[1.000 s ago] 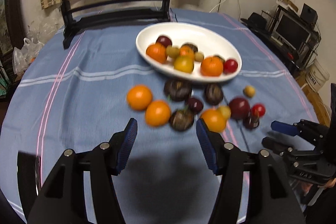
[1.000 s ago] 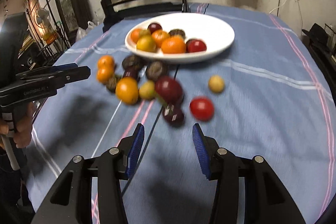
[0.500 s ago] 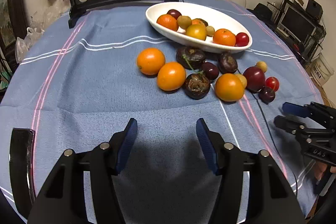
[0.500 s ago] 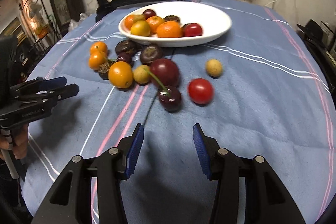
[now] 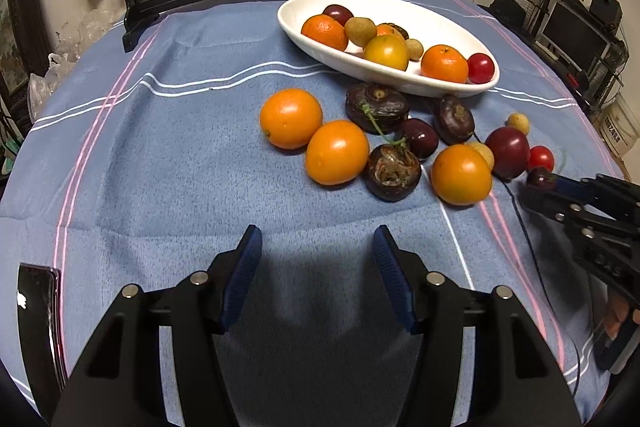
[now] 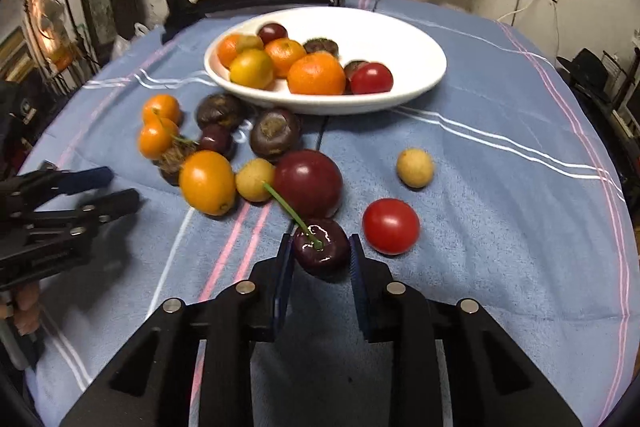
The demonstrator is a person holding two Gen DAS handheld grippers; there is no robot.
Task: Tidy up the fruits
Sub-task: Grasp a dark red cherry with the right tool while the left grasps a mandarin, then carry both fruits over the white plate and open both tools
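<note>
Both wrist views look low and forward across the table — sharing the white dish [image 5: 384,69] [image 6: 416,83] and loose fruit.

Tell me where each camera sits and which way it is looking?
Left wrist: on the left gripper, open over blue cloth, facing the white oval bowl; the right gripper shows at right.
Right wrist: on the right gripper, facing the bowl, fingers around a dark stemmed cherry; the left gripper shows at left.
Both see bowl and cherry.
</note>
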